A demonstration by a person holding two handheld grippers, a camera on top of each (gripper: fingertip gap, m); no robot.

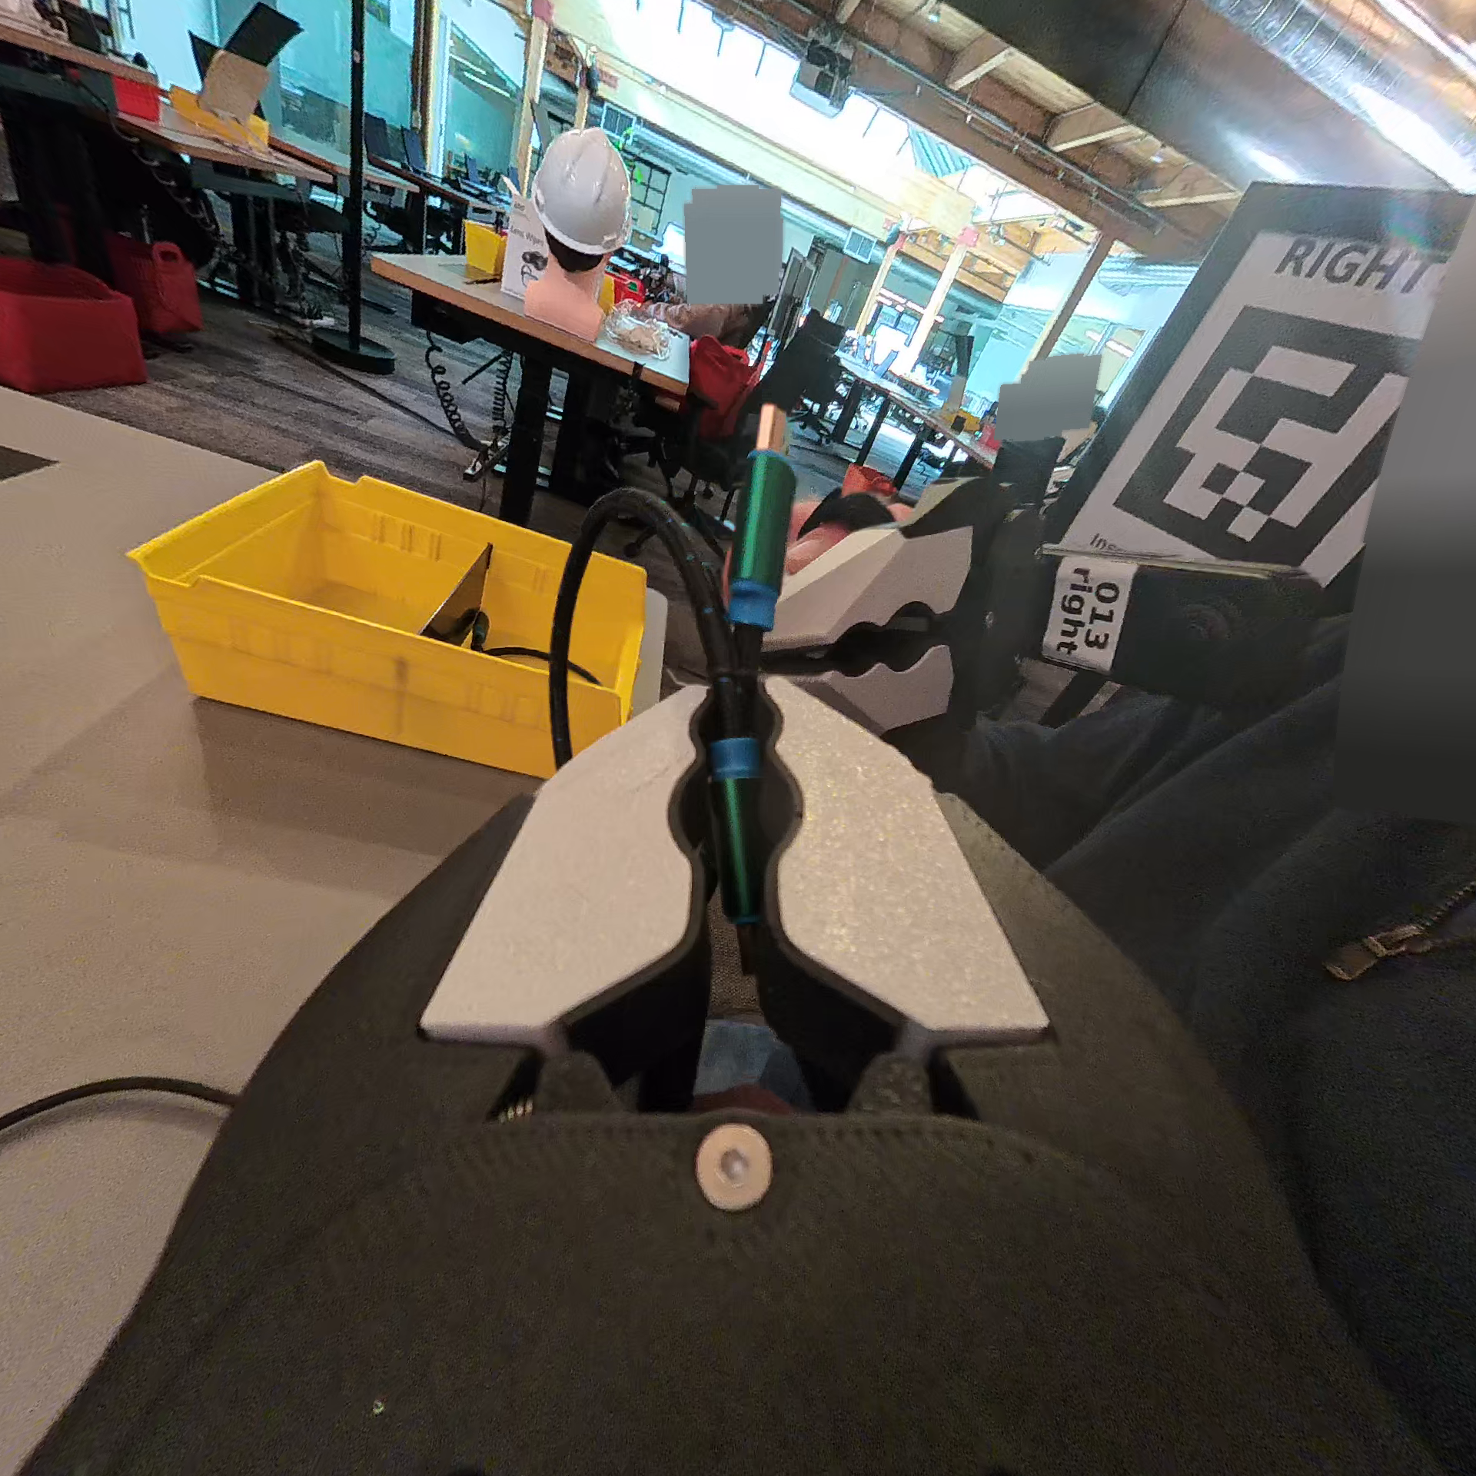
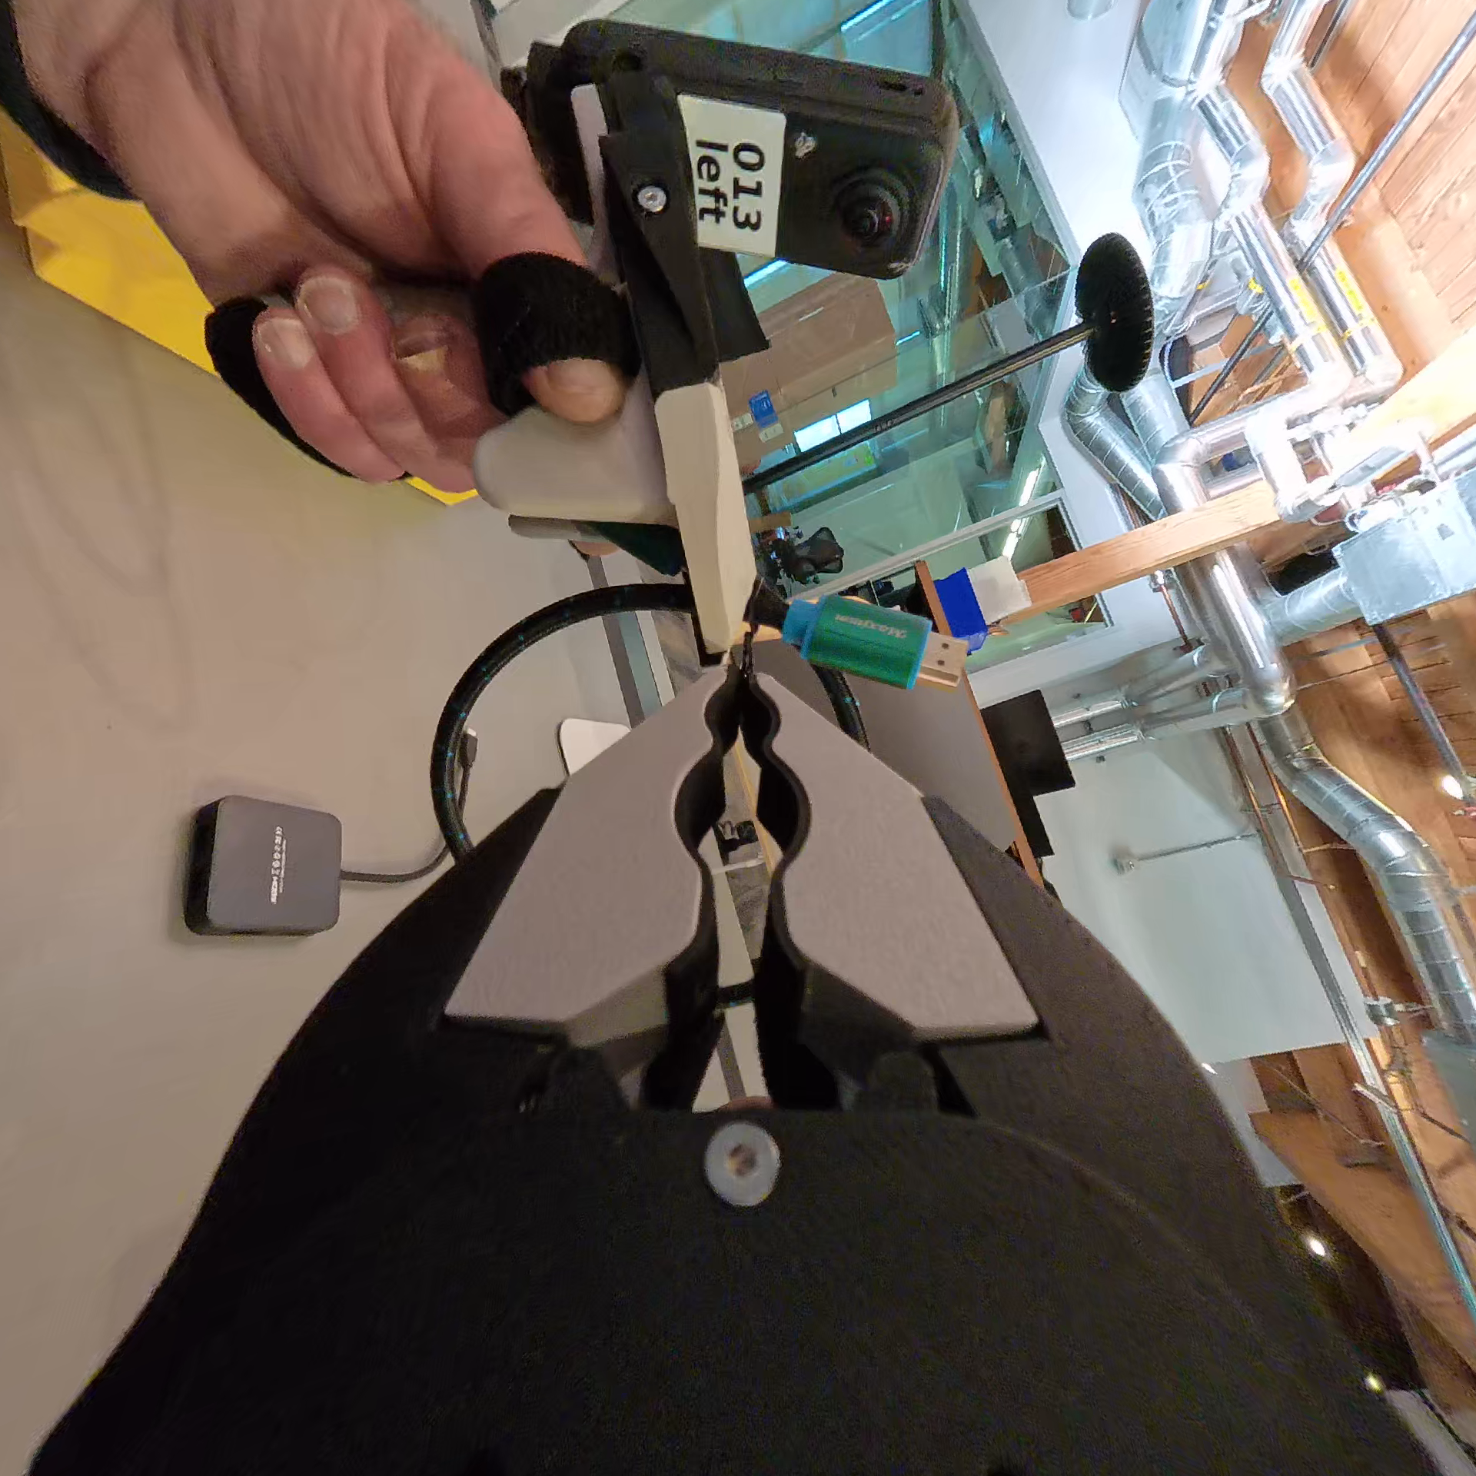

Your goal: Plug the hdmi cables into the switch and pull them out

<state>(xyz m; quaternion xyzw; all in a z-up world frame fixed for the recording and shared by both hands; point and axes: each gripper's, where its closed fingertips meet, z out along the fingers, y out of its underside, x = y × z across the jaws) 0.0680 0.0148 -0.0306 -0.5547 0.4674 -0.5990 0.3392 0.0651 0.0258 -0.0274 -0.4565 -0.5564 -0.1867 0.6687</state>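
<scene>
My left wrist view sits low, facing the hall. My right one is rolled sideways. Both closely share the green plug point(image 1: 760, 511) point(image 2: 866, 644).

right wrist view: two grippers meet at one cable

the right gripper point(image 2: 739, 679) has its grey fingers nearly together, pinching the black braided cable point(image 2: 479, 695) at their tips. just above, the left gripper point(image 2: 723, 631), held in a hand point(image 2: 319, 240), grips the same cable beside its green hdmi plug point(image 2: 866, 643), which points right with its metal end free. on the pale table point(image 2: 200, 599) lies the dark switch point(image 2: 263, 866), well apart from the plug.
</scene>
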